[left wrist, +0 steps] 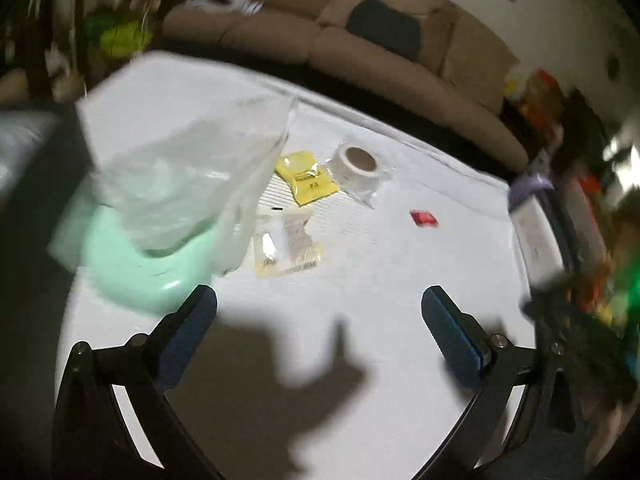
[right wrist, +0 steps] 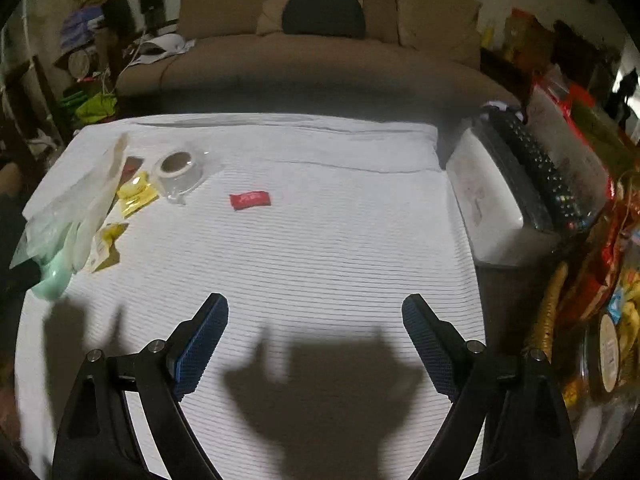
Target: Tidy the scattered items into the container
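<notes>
On the white cloth-covered table lie a mint green container [left wrist: 136, 276] with a clear plastic bag [left wrist: 188, 176] over it, a yellow packet [left wrist: 306, 176], a wrapped white tape roll [left wrist: 358, 168], a small clear sachet [left wrist: 288, 244] and a red packet [left wrist: 423, 218]. In the right wrist view they sit at the far left: the container [right wrist: 50, 276], bag [right wrist: 76, 200], yellow packet [right wrist: 136, 194], tape roll [right wrist: 178, 170], sachet [right wrist: 105, 246]; the red packet [right wrist: 250, 200] lies nearer the middle. My left gripper [left wrist: 319, 306] is open and empty, just right of the container. My right gripper [right wrist: 315, 314] is open and empty above bare cloth.
A white box [right wrist: 492, 208] with a dark keyboard [right wrist: 536, 172] on it stands at the table's right edge. Cluttered colourful packages [right wrist: 596, 280] lie beyond it. A brown sofa [right wrist: 320, 60] runs behind the table.
</notes>
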{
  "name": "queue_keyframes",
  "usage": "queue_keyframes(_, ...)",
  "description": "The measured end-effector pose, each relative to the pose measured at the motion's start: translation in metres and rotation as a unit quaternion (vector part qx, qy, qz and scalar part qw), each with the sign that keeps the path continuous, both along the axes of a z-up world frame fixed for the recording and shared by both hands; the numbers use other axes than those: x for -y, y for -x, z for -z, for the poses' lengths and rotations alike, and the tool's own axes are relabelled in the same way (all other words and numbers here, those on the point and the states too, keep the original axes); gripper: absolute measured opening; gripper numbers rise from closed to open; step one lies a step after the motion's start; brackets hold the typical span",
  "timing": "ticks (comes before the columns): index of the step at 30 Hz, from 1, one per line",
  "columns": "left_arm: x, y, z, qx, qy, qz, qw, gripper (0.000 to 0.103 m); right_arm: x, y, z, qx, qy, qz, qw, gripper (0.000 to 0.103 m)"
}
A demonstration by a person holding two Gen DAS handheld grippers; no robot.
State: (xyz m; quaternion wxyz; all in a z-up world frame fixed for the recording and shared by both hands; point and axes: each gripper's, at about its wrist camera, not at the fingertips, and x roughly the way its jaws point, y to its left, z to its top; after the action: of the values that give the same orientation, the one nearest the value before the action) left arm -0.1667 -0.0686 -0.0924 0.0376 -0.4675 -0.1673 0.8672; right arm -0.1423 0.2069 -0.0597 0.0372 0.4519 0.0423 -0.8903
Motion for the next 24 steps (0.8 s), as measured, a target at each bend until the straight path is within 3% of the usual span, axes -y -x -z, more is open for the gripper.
queue_keyframes(3, -0.015, 0.030, 0.029, 0.014, 0.090, -0.013, 0.9958, 0.094, -0.012, -0.002, -0.002, -0.008, 0.048, 0.014, 0.999, 0.092)
queue_keyframes(4, -0.018, 0.034, 0.036, 0.023, 0.102, -0.021, 0.9943, 0.091, -0.015, -0.004, 0.001, -0.012, 0.053, 0.014, 0.998, 0.092)
queue_keyframes(7, -0.014, 0.047, 0.061, 0.037, 0.100, -0.046, 0.9933, 0.083, -0.015, -0.004, 0.017, -0.009, 0.034, 0.001, 0.999, 0.092)
queue_keyframes(12, -0.017, 0.055, 0.064, 0.020, 0.110, -0.056, 0.9921, 0.080, -0.011, 0.009, 0.042, 0.013, 0.059, 0.001, 0.998, 0.092)
queue_keyframes(14, -0.013, 0.051, 0.063, 0.013, 0.108, -0.065, 0.9919, 0.063, -0.012, 0.013, 0.051, 0.023, 0.065, 0.004, 0.998, 0.092)
queue_keyframes(15, -0.009, 0.047, 0.063, 0.005, 0.096, -0.062, 0.9935, 0.051, -0.012, 0.014, 0.054, 0.028, 0.070, 0.005, 0.997, 0.092)
queue_keyframes(18, 0.010, 0.043, 0.062, 0.007, 0.036, -0.049, 0.9982, 0.036, -0.010, 0.013, 0.052, 0.031, 0.091, 0.002, 0.995, 0.092)
queue_keyframes(19, 0.019, 0.041, 0.060, 0.011, 0.000, -0.049, 0.9988, 0.030, -0.008, 0.011, 0.049, 0.029, 0.097, -0.002, 0.995, 0.092)
queue_keyframes(21, 0.033, 0.031, 0.056, 0.021, -0.050, -0.051, 0.9973, 0.025, -0.004, 0.007, 0.041, 0.018, 0.105, -0.008, 0.994, 0.092)
queue_keyframes(24, 0.032, 0.007, 0.035, 0.013, -0.057, -0.035, 0.9977, 0.014, -0.002, 0.002, 0.028, 0.010, 0.136, -0.020, 0.990, 0.092)
